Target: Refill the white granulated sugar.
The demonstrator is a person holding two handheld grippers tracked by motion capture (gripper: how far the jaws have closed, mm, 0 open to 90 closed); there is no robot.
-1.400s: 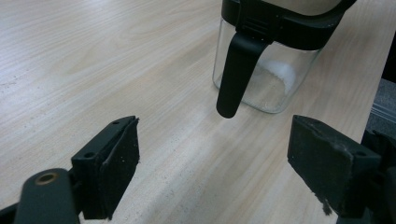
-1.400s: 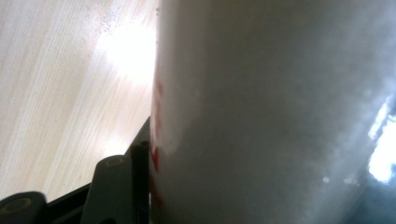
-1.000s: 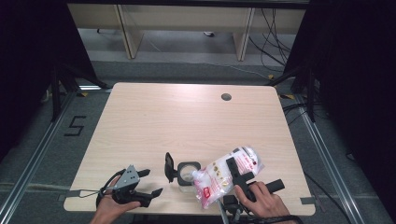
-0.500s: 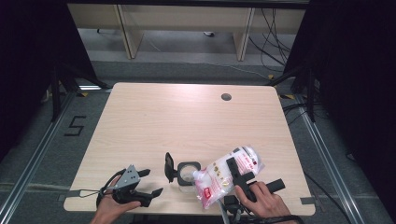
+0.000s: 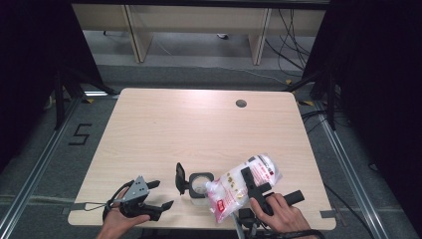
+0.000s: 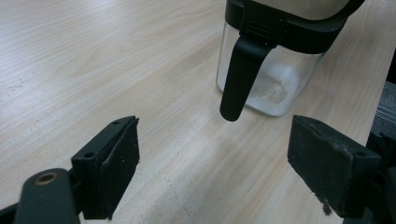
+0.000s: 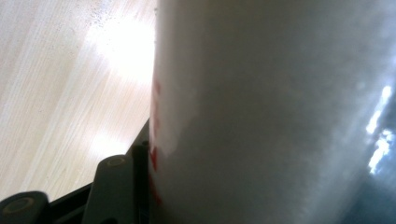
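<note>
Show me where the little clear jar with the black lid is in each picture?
High view: the jar stands near the table's front edge, middle, beside the bag.
Left gripper view: top right, just past the open jaws.
Right gripper view: I can't make it out.
Shared landmark: the pale wooden table.

left tool (image 5: 158, 194): black, 2 flat pads, grey 3-cornered plate, cable | right tool (image 5: 255, 181): black

The table (image 5: 164, 134) is pale wood grain with a dark round hole (image 5: 241, 103) toward one o'clock. The jar (image 6: 275, 74) is clear glass with a black lid, white grains inside. The bag (image 5: 244, 181) at five o'clock is white with red print.
</note>
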